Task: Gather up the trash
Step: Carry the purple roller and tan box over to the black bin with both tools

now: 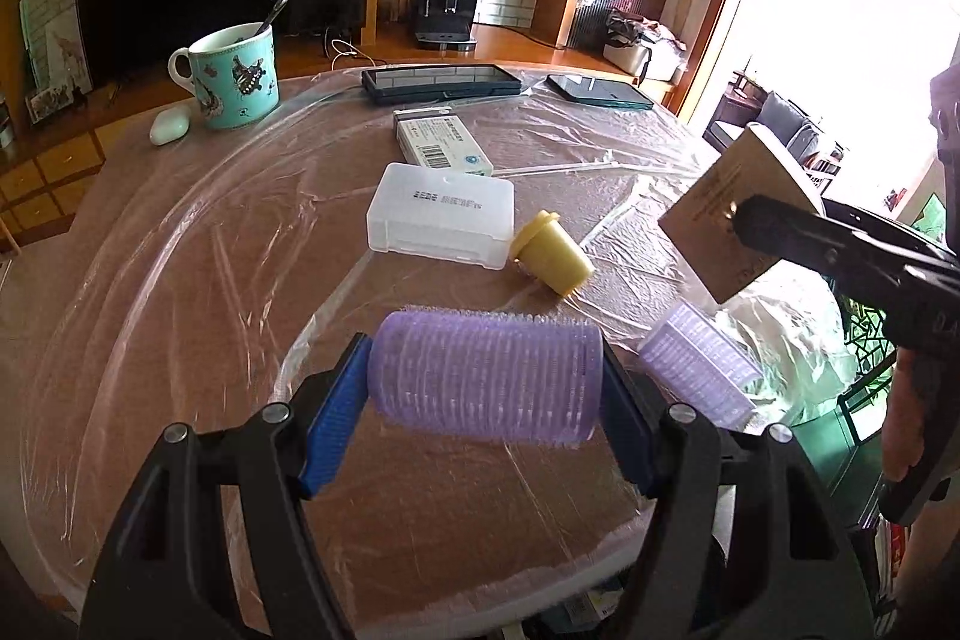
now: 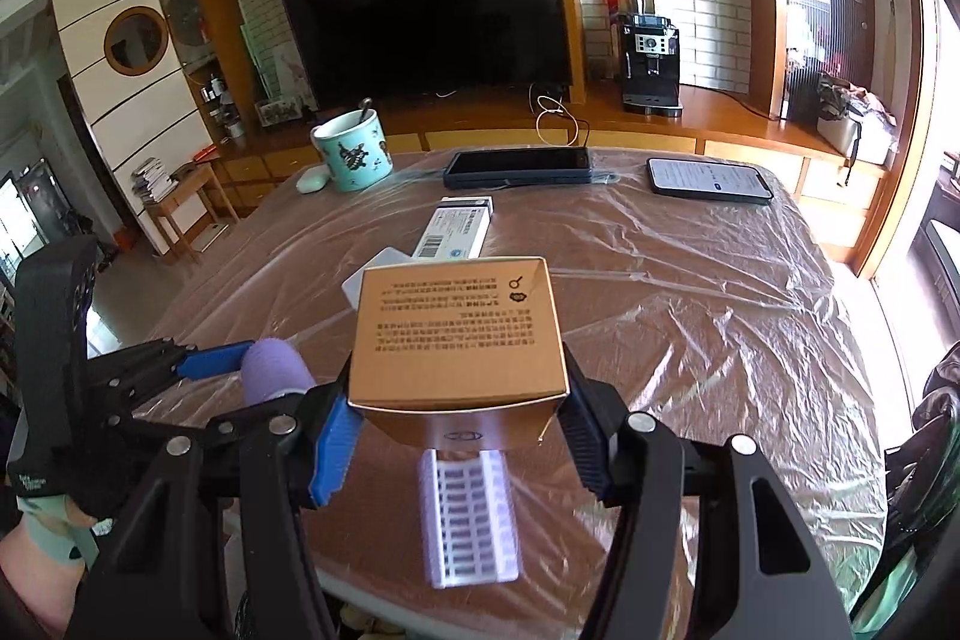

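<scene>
The purple hair roller sits clamped end to end in the left gripper, lifted above the plastic-covered table. The right gripper pinches a brown cardboard box. A second roller beneath looks blurred, perhaps falling; the box's smooth sides could slip too.

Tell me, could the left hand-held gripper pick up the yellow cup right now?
Probably not: the left hand-held gripper is already shut on the purple hair roller, though the tipped yellow cup lies unobstructed just beyond.
</scene>
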The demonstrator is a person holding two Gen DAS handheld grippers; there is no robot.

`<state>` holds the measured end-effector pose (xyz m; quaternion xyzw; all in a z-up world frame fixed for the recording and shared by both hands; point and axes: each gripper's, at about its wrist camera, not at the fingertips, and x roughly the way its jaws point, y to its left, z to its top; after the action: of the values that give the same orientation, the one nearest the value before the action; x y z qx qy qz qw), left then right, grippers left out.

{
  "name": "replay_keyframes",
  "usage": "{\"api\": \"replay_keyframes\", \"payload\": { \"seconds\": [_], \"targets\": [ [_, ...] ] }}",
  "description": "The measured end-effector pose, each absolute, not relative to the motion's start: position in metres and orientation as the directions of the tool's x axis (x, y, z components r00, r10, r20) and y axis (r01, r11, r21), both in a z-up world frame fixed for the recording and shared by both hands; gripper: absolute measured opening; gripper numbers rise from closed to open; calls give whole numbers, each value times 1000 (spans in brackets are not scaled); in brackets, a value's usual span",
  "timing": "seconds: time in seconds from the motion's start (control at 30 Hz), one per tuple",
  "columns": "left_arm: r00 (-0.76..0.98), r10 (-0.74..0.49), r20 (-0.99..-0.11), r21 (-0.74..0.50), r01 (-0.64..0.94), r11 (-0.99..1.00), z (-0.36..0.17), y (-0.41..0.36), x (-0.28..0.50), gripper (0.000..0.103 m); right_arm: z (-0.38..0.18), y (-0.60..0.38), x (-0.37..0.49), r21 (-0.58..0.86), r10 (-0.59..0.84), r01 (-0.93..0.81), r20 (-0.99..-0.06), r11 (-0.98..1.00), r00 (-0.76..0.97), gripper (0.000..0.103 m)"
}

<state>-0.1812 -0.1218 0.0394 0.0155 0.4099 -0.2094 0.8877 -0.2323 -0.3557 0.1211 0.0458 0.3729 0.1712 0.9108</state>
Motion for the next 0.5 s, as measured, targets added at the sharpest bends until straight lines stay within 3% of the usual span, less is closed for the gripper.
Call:
{"api": "replay_keyframes", "payload": {
  "seconds": [0.5],
  "targets": [
    [575, -379, -725, -150, 404, 902, 46, -115, -219, 71, 118, -360, -286, 246, 398, -317, -668, 916, 629, 59]
  ]
}}
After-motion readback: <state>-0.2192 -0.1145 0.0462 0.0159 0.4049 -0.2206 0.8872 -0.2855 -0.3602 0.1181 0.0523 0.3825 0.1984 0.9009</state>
